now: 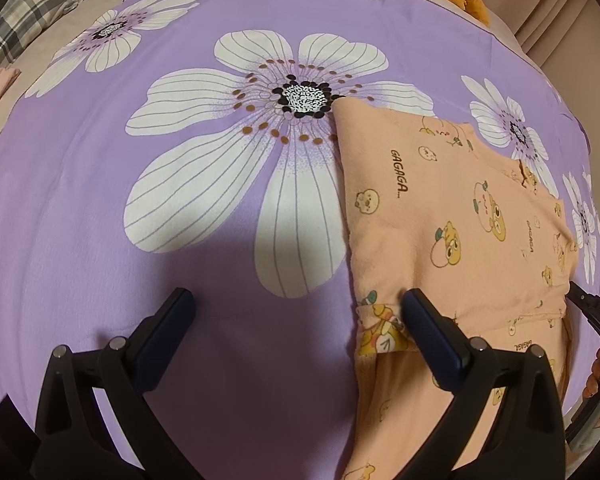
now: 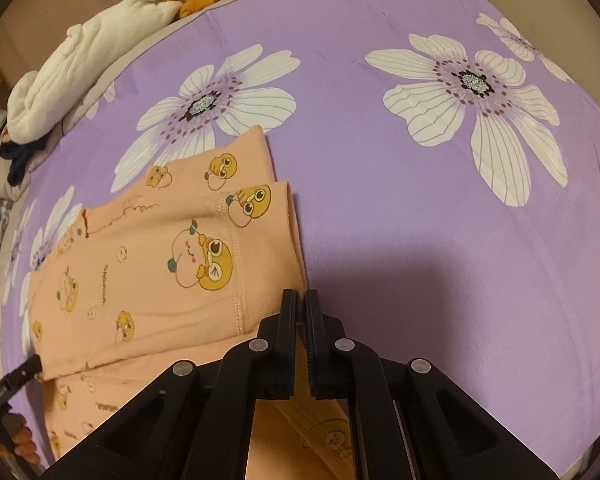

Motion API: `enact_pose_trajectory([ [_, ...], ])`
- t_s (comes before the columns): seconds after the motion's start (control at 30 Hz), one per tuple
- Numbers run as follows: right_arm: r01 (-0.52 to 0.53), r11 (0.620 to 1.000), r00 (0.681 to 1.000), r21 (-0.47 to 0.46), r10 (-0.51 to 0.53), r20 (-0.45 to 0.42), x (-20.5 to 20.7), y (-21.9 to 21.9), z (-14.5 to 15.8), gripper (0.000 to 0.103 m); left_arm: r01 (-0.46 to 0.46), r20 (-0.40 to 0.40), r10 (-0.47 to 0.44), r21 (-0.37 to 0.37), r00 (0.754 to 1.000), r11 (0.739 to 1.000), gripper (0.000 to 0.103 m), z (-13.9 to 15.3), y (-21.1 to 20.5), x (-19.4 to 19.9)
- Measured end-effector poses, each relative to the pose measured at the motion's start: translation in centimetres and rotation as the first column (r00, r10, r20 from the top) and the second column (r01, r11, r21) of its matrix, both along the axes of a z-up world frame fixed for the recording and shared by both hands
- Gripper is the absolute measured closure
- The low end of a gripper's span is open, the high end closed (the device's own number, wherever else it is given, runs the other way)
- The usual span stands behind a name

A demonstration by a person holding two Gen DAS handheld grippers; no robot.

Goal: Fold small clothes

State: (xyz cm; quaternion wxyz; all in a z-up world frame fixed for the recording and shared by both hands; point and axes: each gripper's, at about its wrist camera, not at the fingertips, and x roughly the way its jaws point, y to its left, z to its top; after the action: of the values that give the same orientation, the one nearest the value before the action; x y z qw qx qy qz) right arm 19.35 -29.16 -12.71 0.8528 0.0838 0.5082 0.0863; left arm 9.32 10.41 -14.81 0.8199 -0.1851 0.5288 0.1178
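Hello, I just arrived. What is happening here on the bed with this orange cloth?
A person is folding a small peach garment with cartoon prints on a purple flowered bedsheet, holding a gripper in each hand. The left gripper is open, one finger resting on the garment's folded left edge. The right gripper is shut at the garment's right edge; whether it pinches fabric is unclear.

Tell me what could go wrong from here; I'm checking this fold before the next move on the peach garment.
1. The right gripper is shut at the peach garment edge; whether it holds fabric is unclear, so a lift may come up empty.
2. The left gripper is open, one finger over the cloth, nothing pinned; a pull could drag the folded layers apart.
3. The purple sheet might get pinched along.
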Motion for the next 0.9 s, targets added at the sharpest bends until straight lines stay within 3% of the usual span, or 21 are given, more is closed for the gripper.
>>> enact_pose_trajectory([
  [0.33,0.018,1.0,1.0,0.002,-0.018,0.003,-0.2,0.0,-0.2,0.098,-0.005,0.0,0.005,-0.008,1.0,1.0,0.002,0.3,-0.2,0.0],
  [0.6,0.032,0.999,0.999,0.008,-0.033,0.022,-1.5,-1.0,1.1,0.097,0.034,0.04,-0.033,-0.025,0.999,0.999,0.005,2.5,-1.8,-1.6],
  [0.63,0.032,0.999,0.999,0.006,-0.032,0.03,-1.9,-1.2,1.5,0.092,0.041,0.052,-0.039,-0.027,0.998,0.999,0.005,2.9,-2.1,-1.9],
  [0.7,0.03,1.0,0.998,0.003,-0.03,0.059,-2.8,-1.7,2.5,0.072,0.054,0.073,-0.052,-0.036,0.996,0.998,0.004,3.8,-2.6,-2.6],
  [0.73,0.028,1.0,0.996,0.004,-0.028,0.08,-3.4,-2.1,3.1,0.052,0.06,0.082,-0.057,-0.038,0.995,0.997,0.004,4.1,-3.0,-2.9],
  [0.77,0.026,1.0,0.995,0.007,-0.027,0.098,-3.9,-2.4,3.5,0.04,0.063,0.086,-0.06,-0.037,0.994,0.997,0.004,4.5,-3.2,-3.4],
  [0.9,-0.024,0.999,0.988,0.029,0.019,0.152,-6.1,-3.5,5.2,0.038,0.08,0.099,-0.075,-0.046,0.992,0.996,0.004,5.2,-4.2,-5.1],
])
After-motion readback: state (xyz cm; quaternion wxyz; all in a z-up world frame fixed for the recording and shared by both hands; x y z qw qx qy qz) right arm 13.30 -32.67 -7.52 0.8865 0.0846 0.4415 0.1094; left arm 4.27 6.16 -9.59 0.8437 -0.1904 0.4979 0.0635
